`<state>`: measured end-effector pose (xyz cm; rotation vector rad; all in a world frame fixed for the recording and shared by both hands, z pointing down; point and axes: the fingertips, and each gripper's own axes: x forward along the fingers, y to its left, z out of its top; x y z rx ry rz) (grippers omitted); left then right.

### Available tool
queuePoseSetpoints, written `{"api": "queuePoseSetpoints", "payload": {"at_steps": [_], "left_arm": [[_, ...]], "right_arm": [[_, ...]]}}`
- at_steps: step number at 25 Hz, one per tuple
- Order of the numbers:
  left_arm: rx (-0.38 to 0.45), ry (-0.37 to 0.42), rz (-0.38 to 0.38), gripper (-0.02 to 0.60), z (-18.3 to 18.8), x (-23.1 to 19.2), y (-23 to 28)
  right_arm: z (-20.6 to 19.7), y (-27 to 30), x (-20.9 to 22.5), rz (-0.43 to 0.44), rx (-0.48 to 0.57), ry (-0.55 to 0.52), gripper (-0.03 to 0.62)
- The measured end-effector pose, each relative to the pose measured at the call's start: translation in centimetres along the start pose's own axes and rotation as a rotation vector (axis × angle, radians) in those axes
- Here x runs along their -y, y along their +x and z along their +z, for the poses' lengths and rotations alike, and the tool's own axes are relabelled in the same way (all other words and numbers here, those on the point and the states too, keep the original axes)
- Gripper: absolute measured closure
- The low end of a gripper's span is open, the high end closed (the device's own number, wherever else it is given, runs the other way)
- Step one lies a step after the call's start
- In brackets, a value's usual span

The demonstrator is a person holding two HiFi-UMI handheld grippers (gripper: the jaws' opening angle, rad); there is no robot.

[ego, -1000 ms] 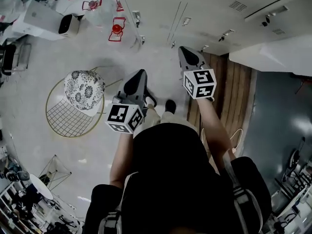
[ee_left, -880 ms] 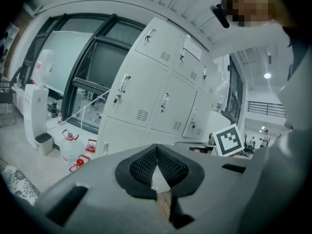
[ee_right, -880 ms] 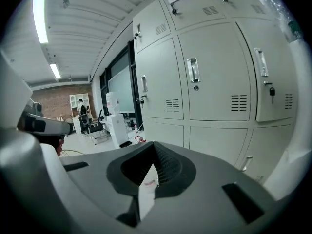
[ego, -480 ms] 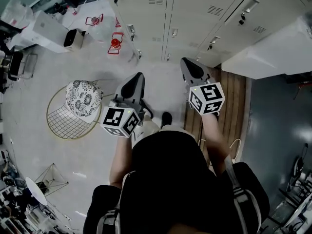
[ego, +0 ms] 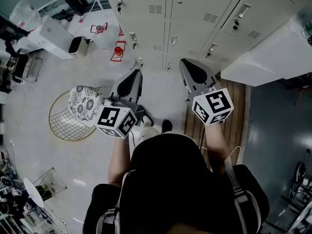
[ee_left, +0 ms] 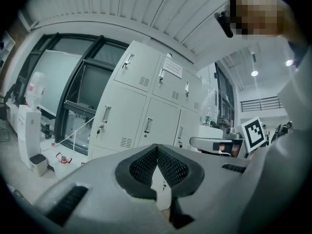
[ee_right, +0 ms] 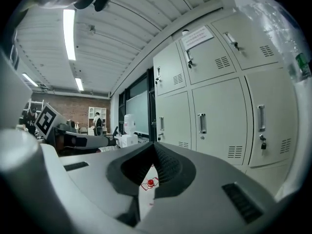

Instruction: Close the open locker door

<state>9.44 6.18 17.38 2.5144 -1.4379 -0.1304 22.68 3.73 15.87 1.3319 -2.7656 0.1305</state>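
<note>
**Both grippers shut and empty, held short of the lockers**

- Left gripper [ee_left: 157,150]: the fingers [ee_left: 141,167] are pressed together at the tips, with nothing between them. They aim at the lower doors of the cream metal locker bank [ee_left: 146,111] and are not touching it.
- Right gripper [ee_right: 155,147]: the fingers [ee_right: 168,167] are likewise pressed together and hold nothing. A small red wire object on the floor [ee_right: 149,183] shows through the gap below the tips. Closed locker doors with upright handles fill the right of this view.
- Head view: the left gripper [ego: 134,77] and right gripper [ego: 189,67] are side by side but apart, both pointing toward the foot of the locker bank [ego: 195,13]. Each carries its black-and-white marker cube, left [ego: 115,121] and right [ego: 213,106], near the person's forearms.
- Task's thing: a white flat panel [ego: 265,52] juts out from the locker front at far right, beyond the right gripper. It is apparently the open locker door. Neither gripper touches it.
- Below that panel a strip of brown wooden slats [ego: 234,106] lies along the floor.
- Left of the left gripper is a round gold wire chair [ego: 63,123] with a black-and-white patterned cushion [ego: 84,101].
- The red wire object [ego: 117,50] sits near the locker base.
- A white box-shaped appliance [ego: 53,30] stands further left.
</note>
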Motion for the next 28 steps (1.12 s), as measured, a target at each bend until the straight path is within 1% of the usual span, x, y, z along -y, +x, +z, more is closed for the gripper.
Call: {"api": "queuePoseSetpoints", "payload": {"at_steps": [3,9,21,28], "left_arm": [[0.009,0.004,-0.001,0.563,0.3,0.3,0.1],[0.008,0.014,-0.010,0.565,0.3,0.9,0.0],[-0.019,0.043,-0.008,0.563,-0.7,1.2,-0.6],[-0.009,0.049,0.013,0.563,-0.6,0.9,-0.9]], "right_arm": [[0.4,-0.4,-0.5,-0.009,0.014,-0.006,0.591],[-0.2,-0.8,-1.8,0.009,0.009,0.004,0.591],[-0.6,-2.1,-0.8,-0.041,0.010,0.004,0.591],[-0.9,-2.3,-0.6,-0.050,0.003,0.000,0.591]]}}
